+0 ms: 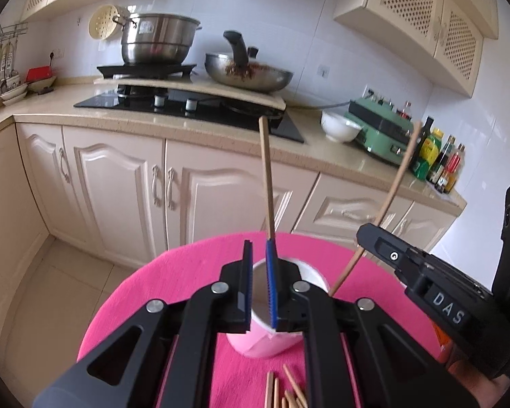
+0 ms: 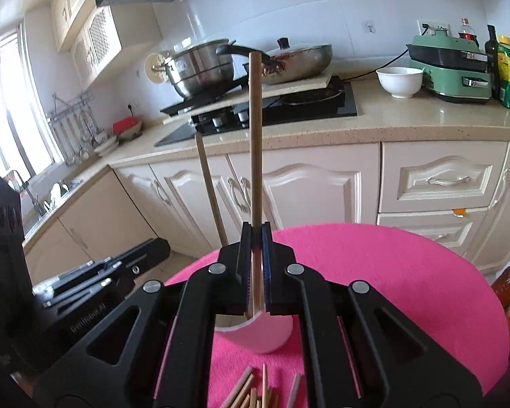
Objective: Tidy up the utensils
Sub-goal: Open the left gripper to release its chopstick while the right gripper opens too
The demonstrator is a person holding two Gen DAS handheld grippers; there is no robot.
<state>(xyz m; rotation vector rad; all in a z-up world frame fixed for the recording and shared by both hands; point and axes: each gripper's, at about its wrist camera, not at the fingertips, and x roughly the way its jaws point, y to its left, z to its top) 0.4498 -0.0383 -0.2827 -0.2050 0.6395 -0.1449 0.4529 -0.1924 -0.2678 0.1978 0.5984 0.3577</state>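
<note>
Right gripper [image 2: 256, 238] clamps an upright chopstick [image 2: 255, 136] over the pink cup [image 2: 265, 335]; left gripper [image 1: 259, 248], jaws slightly parted, hovers at 9 o'clock.

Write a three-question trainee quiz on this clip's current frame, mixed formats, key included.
1. True or false: the right gripper is shut on a chopstick.
2. The cup stands on: A) the counter, B) a pink cloth, C) the stove.
3. Fill in: loose chopsticks lie on the cloth ____ the cup, on the camera side.

Key:
1. True; its pads clamp the stick upright above the cup.
2. B.
3. In front of. The left gripper, jaws parted, sits over the cup with a second chopstick against its right pad.
</note>
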